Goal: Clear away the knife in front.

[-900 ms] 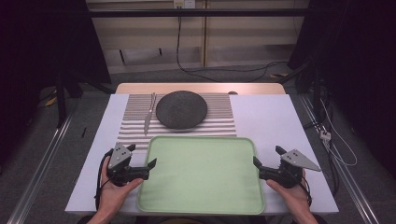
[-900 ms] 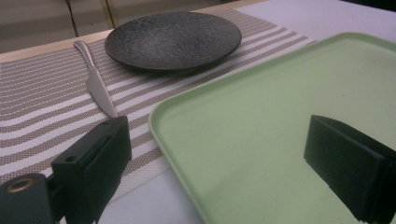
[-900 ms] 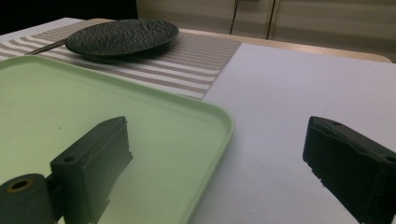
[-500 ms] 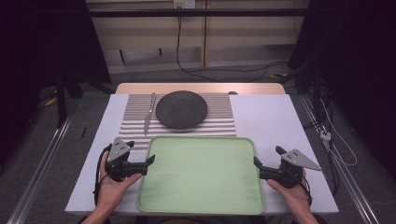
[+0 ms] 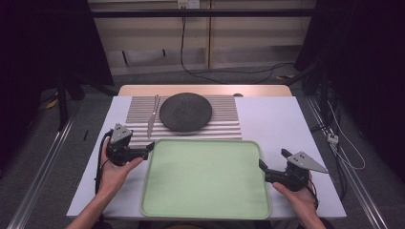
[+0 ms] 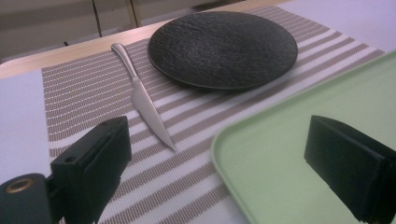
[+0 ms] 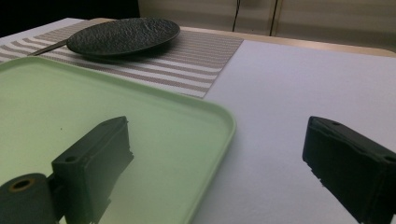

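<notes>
A pale green tray (image 5: 205,183) lies on the white table in front of the person. My left gripper (image 5: 148,149) is at the tray's far left corner, held in a hand. In the left gripper view the left gripper (image 6: 219,163) is open, one jaw over the striped placemat (image 6: 93,93), the other over the tray (image 6: 299,107), neither touching it. My right gripper (image 5: 273,159) is at the tray's right edge. The right gripper (image 7: 215,163) is open too, with the tray's rim (image 7: 224,135) between its jaws.
A dark round plate (image 5: 185,111) sits on the striped placemat (image 5: 224,129) beyond the tray, with a steel knife (image 5: 153,117) to its left. In the left gripper view the knife (image 6: 144,105) points at the tray's corner. Bare white table (image 5: 282,119) lies right of the placemat.
My left gripper has moved away from the person along the tray's left edge, up to its far left corner. The right gripper and the tray have stayed where they were.
</notes>
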{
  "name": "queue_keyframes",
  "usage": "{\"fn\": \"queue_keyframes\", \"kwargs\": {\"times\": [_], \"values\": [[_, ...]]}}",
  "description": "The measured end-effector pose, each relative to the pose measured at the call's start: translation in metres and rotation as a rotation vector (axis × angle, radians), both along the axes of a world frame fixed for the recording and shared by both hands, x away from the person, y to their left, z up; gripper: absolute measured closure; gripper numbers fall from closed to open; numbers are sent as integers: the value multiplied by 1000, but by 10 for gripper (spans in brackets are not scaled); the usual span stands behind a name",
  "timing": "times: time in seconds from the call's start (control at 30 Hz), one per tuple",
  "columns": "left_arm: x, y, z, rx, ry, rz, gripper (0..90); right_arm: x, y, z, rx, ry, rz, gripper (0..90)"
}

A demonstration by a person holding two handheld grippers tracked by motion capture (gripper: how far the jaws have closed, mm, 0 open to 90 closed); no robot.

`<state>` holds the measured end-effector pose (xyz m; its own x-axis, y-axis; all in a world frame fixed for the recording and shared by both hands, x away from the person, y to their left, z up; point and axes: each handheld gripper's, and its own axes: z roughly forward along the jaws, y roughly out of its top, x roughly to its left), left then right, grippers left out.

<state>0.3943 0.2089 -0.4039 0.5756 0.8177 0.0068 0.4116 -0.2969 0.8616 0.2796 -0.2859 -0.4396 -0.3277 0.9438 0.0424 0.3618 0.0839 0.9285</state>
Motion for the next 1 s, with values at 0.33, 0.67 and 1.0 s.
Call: {"fn": "queue_keyframes", "kwargs": {"times": [0.33,0.67,1.0], "values": [[39,-7,11,30,16,47,79,1,-1,0,6,-2,9,78],[84,-19,8,77,87,69,87,3,-2,-2,13,13,21,76],[125,-31,13,126,116,81,106,3,-2,-2,10,17,23,78]]}}
